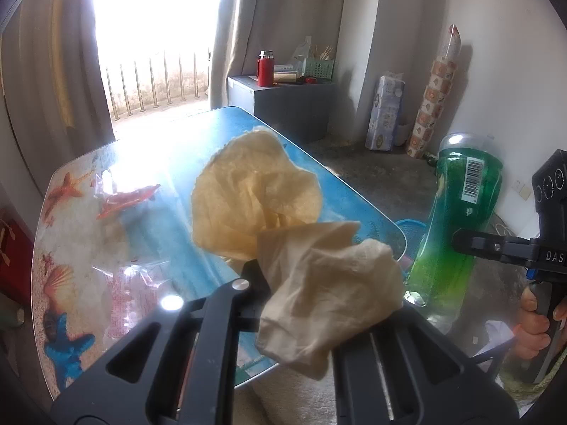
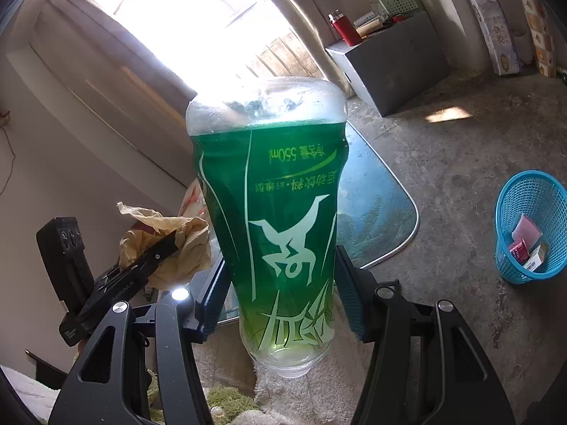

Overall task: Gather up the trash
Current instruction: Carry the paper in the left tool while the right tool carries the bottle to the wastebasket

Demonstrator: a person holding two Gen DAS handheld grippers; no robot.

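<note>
A bare concrete-floored room with a sunlit window frames a low table (image 1: pixel 219 134) printed with starfish and shells. The left gripper (image 1: pixel 283 304) is clamped tight on a crumpled tan paper napkin (image 1: pixel 283 226), lifted above the table's near edge; the right gripper (image 2: pixel 280 283) is closed around the waist of a green plastic drinks bottle (image 2: pixel 273 212), held upside down in the air to the right of the napkin. The napkin looks nearly weightless and soft, so any pinch on its bunched middle should hold, though loose folds may flap or tear. The bottle, apparently empty, is likely light, smooth and easily dented; the narrowed waist seems the safest hold. Only the left wrist view shows more rubbish on the table: a red wrapper (image 1: pixel 127 200) at the far left and a clear printed packet (image 1: pixel 136 294) nearer. Only the right wrist view shows the blue mesh basket (image 2: pixel 510 212) on the floor at right, already holding small boxes.
</note>
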